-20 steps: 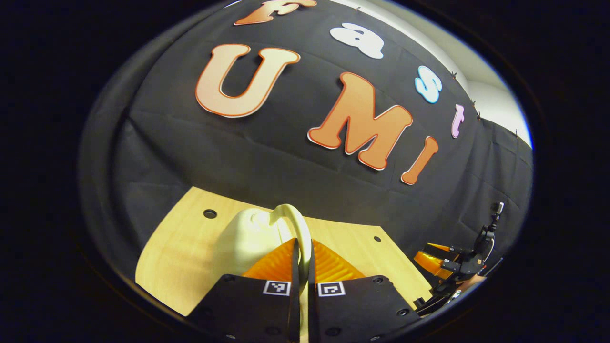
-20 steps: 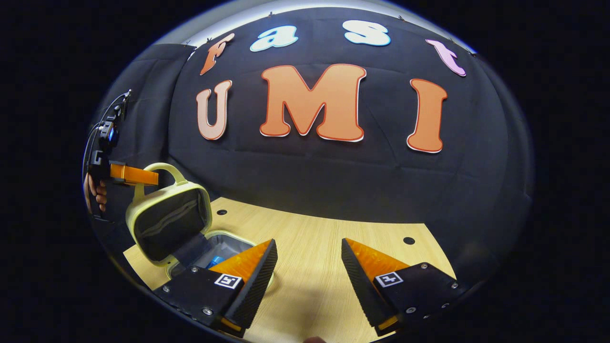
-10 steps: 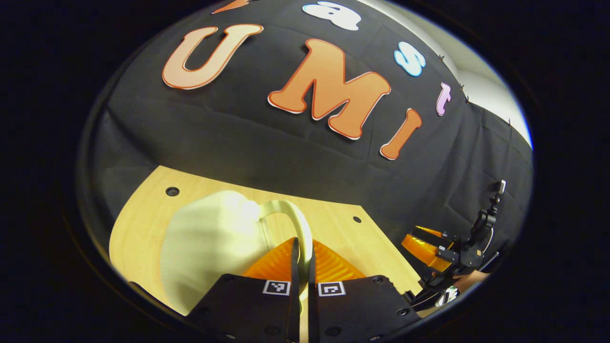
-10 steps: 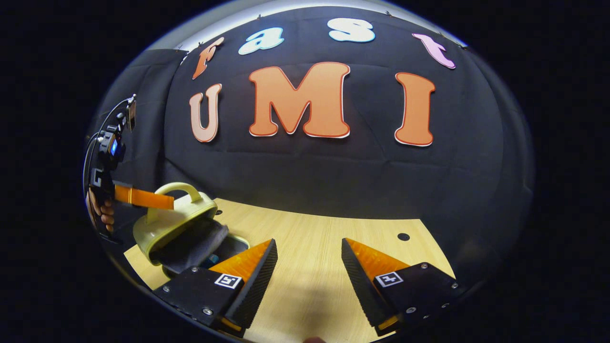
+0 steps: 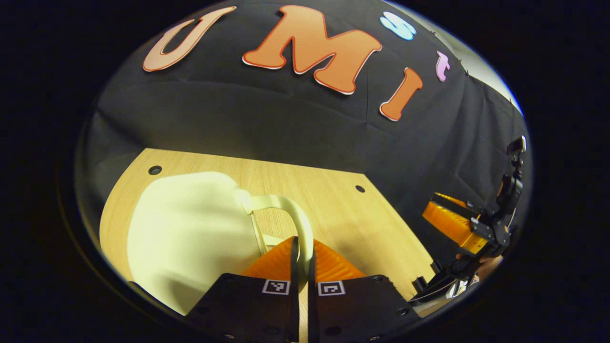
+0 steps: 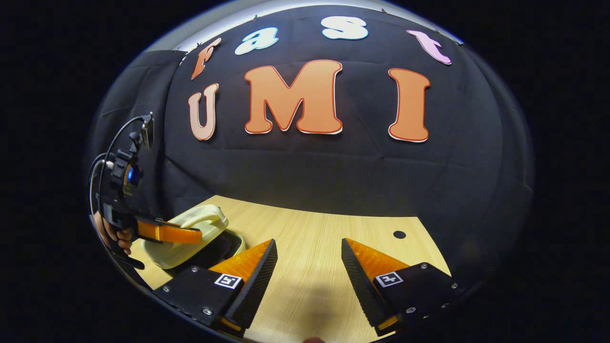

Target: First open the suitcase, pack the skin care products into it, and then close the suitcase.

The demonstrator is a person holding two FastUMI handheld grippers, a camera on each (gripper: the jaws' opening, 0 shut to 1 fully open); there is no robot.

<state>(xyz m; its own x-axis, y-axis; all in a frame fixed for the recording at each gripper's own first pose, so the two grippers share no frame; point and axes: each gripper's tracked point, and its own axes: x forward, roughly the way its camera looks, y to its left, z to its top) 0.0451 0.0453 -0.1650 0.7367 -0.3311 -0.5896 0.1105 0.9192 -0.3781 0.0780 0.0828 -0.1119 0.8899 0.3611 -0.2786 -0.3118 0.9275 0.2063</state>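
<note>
— What did you see on the table [image 6: 310, 238]?

— The pale yellow suitcase [image 5: 190, 228] lay at its left end, lid tipped low over the base, a dark gap left at the front.

— And your grippers?

— My left gripper [image 5: 301, 252] was clamped on the suitcase handle [image 5: 290, 212]. My right gripper [image 6: 309, 259] hung over bare wood, fingers spread, holding nothing.
</note>
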